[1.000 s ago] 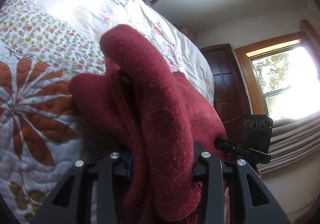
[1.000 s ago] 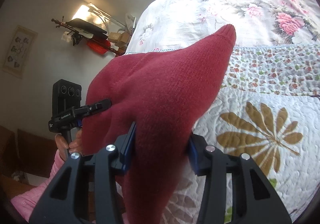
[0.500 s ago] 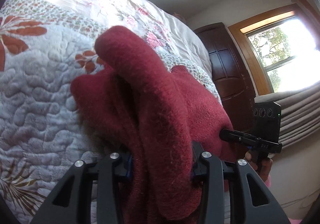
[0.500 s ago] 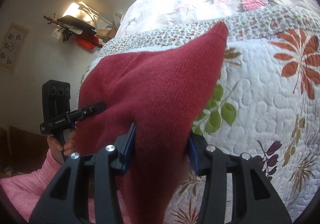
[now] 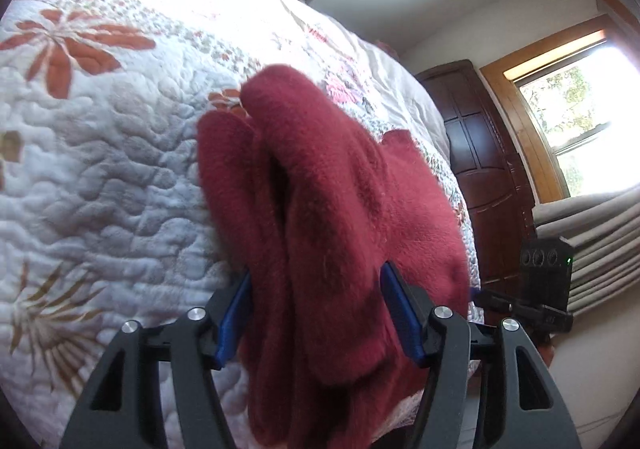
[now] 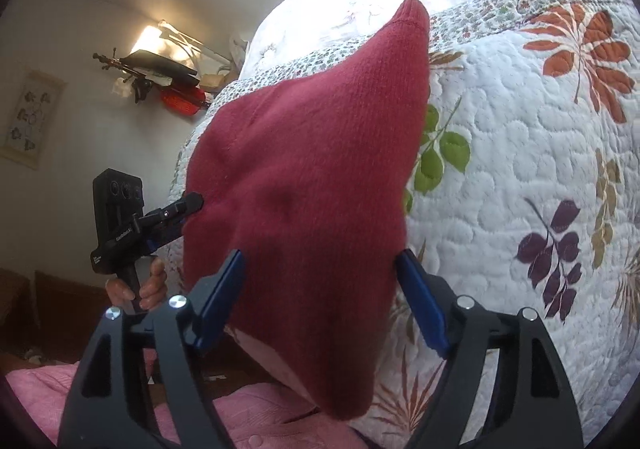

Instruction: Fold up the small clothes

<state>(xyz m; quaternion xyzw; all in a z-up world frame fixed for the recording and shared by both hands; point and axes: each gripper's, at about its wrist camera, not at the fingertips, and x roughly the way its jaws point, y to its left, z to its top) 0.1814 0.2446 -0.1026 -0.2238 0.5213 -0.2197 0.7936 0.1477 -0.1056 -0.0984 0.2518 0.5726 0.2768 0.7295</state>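
Across both views, a bed under a white quilted bedspread (image 5: 100, 189) printed with rust, green, purple and tan leaves, a band of small florals and pink roses farther up (image 6: 540, 177). Beyond it in the left wrist view, a dark wooden door (image 5: 492, 185) and a wood-framed window (image 5: 576, 121) bright with daylight; in the right wrist view, a cluttered dark wall shelf (image 6: 160, 69) and a small framed picture (image 6: 32, 117).

Held up off the bedspread between the two tools, a dark red fleecy knit garment (image 5: 332, 217), bunched into thick folds on the left side and stretched into a flat sheet with one corner peaking upward on the right (image 6: 312, 177) (lower edge draped out of frame, so what kind of garment cannot be told).

Left gripper (image 5: 316, 309): blue-padded black fingers clamped on the bunched red folds; seen again from the right camera (image 6: 188, 209), gripped by a bare hand (image 6: 140, 287), tip pressed against the cloth's edge. Right gripper (image 6: 320, 289): fingers spread wide around a thick wad of the same cloth, pads pressed into it. At the bottom of the right view, pink clothing (image 6: 240, 417) on the person.
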